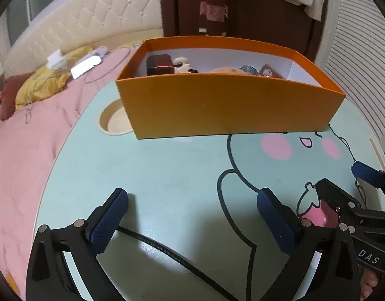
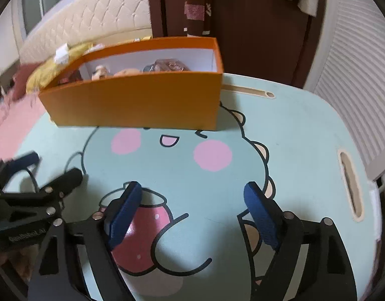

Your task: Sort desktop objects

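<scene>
An orange box (image 1: 227, 105) stands at the far side of the mint cartoon table (image 1: 167, 175); it also shows in the right wrist view (image 2: 137, 102). Inside it lie a dark red case (image 1: 159, 64), a small figurine (image 1: 182, 66), a tan round thing (image 1: 223, 70) and a brown item (image 1: 270, 72). My left gripper (image 1: 192, 200) is open and empty, low over the table. My right gripper (image 2: 192, 193) is open and empty over the strawberry print. Each gripper shows at the edge of the other's view, the right one (image 1: 343, 183) and the left one (image 2: 52, 168).
A round cup recess (image 1: 114, 123) sits left of the box. A black cable (image 1: 172, 253) runs across the table under my left gripper. A handle slot (image 2: 350, 188) is at the table's right edge. A pink bed with a yellow cloth (image 1: 42, 82) lies to the left.
</scene>
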Available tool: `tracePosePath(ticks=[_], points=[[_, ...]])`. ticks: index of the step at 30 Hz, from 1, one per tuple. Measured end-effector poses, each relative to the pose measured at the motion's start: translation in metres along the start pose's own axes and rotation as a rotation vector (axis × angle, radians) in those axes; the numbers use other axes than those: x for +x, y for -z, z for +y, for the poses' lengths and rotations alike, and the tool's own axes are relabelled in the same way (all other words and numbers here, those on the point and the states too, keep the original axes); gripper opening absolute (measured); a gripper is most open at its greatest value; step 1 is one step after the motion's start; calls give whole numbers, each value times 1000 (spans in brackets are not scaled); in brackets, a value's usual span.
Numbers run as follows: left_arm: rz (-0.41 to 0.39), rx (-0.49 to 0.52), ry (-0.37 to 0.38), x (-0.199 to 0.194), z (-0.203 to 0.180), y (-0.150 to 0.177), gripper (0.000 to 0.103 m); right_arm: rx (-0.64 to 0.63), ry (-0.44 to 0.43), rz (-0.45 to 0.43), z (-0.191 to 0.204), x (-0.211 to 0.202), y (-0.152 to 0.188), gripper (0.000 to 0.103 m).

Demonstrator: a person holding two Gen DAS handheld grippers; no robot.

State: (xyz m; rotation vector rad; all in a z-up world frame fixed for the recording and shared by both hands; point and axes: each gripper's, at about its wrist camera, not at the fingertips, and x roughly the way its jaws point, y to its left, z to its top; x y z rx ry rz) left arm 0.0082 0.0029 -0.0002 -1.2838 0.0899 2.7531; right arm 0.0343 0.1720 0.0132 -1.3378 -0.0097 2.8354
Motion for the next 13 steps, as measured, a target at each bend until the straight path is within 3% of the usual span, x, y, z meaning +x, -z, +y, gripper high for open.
tracePosePath(ticks=[11, 13], points=[[-12, -7, -11, -5, -4, 7, 103, 1, -3, -2, -2, -1, 2, 86], [-7, -33, -32, 2, -28, -7, 103, 0, -3, -1, 0, -2, 1, 86]])
